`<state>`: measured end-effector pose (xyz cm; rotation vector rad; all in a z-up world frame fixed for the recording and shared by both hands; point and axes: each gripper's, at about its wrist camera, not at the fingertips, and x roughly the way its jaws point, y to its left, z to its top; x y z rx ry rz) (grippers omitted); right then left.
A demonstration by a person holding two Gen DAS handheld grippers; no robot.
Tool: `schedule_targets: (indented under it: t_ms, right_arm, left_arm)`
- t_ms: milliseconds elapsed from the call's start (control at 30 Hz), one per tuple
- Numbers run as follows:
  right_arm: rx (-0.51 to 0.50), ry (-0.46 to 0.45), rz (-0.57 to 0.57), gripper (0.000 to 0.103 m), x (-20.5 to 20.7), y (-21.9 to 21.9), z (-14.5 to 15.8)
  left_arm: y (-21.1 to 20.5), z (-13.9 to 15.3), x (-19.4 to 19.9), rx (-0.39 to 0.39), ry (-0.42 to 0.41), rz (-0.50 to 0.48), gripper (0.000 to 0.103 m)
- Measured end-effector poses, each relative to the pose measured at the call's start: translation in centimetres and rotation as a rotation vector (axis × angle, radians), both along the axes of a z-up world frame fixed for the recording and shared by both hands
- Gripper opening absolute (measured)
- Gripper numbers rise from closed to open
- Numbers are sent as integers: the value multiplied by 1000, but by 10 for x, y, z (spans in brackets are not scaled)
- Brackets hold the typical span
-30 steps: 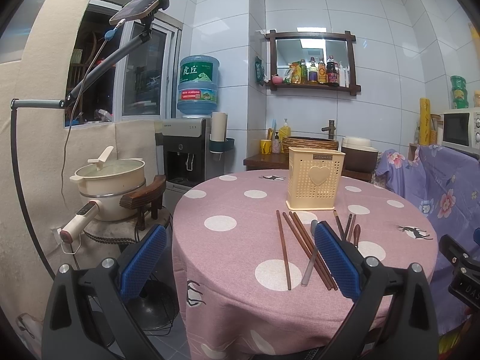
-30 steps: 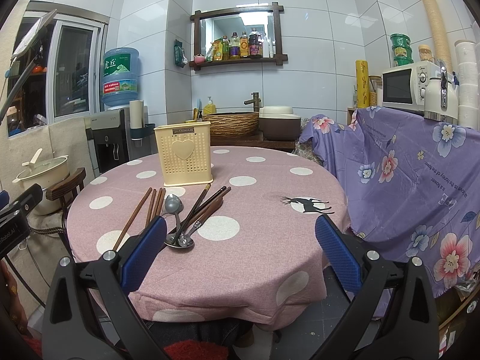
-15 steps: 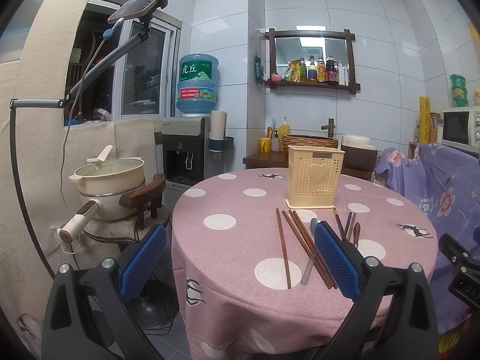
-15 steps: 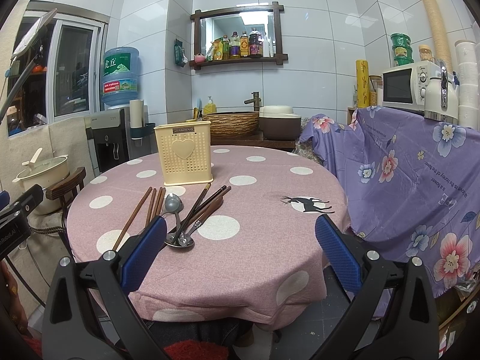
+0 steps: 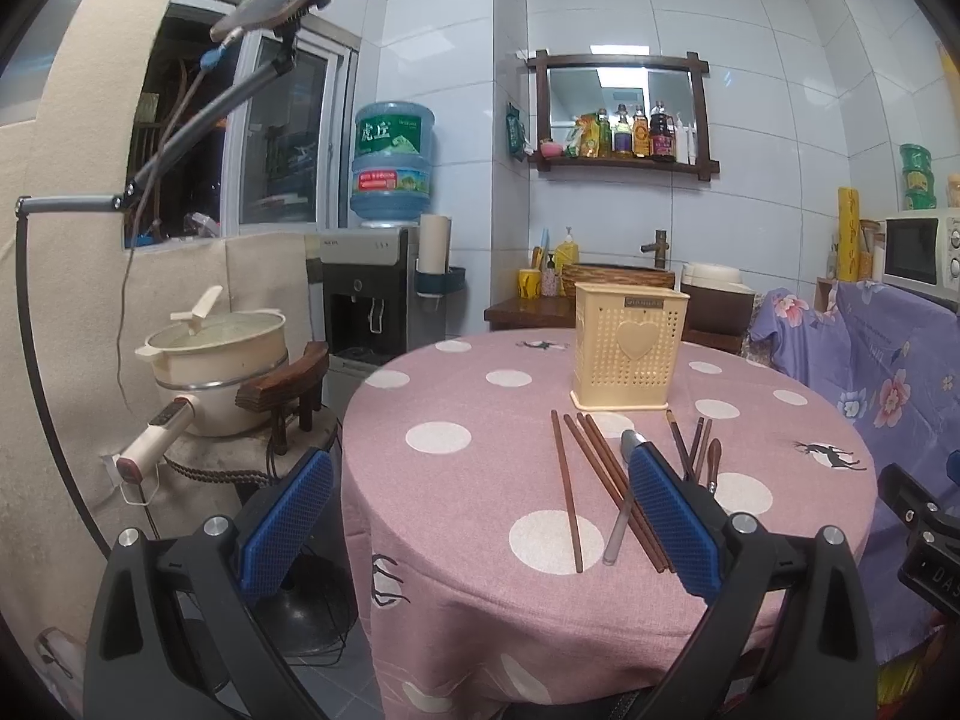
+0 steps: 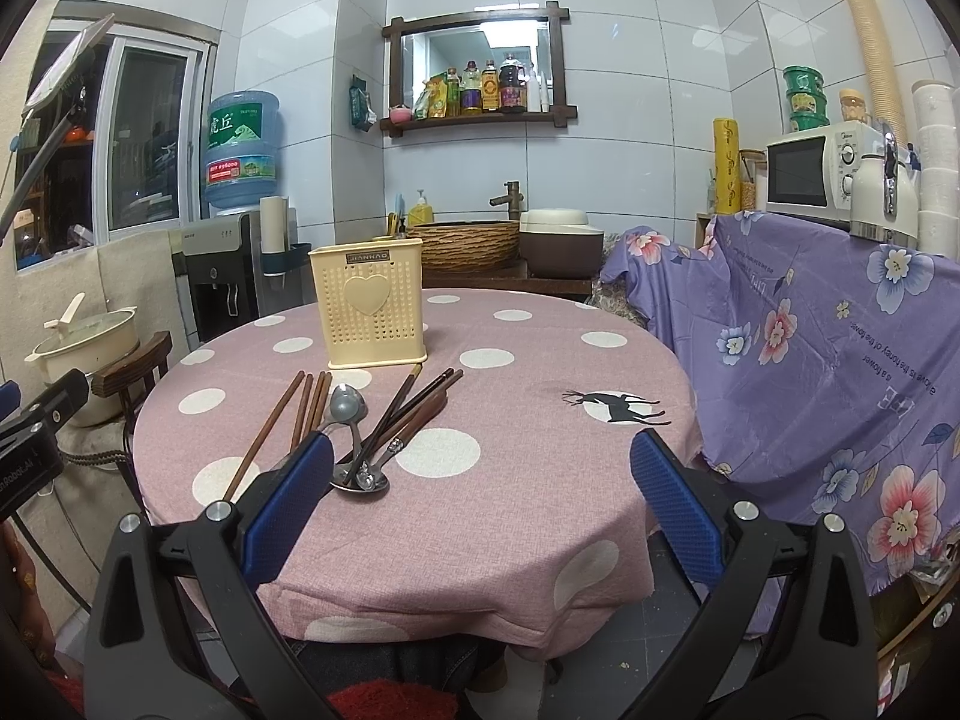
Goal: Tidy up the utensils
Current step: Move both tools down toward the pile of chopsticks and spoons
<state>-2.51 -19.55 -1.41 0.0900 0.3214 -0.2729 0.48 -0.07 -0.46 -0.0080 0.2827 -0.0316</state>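
Here, both grippers hang wide apart and empty at the near edge of a round pink polka-dot table (image 6: 540,480). The utensils lie just beyond the left gripper (image 5: 480,516) and to the left of the right gripper (image 6: 480,498): four reddish-brown chopsticks (image 6: 270,426), darker chopsticks (image 6: 414,408) and three spoons (image 6: 348,408). Their long axes run toward one upright cream holder (image 6: 369,306) behind them.

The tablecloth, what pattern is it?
The tablecloth is pink with big white dots and small black deer, clearest in the right wrist view.
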Motion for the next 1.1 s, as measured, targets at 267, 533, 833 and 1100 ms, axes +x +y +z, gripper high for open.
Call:
schedule_targets:
  t_ms: [267, 533, 833, 1100]
  right_arm:
    - [1, 109, -4, 98, 29, -9, -17]
    - [80, 231, 35, 98, 82, -30, -30]
    - [124, 328, 60, 97, 154, -41, -29]
    - [227, 464, 60, 70, 220, -41, -38]
  left_arm:
    - [8, -24, 53, 1, 203, -74, 96]
    - [5, -38, 112, 14, 373, -183, 94]
    - [-15, -31, 164, 134, 404, -224, 89]
    - [-25, -35, 207, 140, 468, -238, 82]
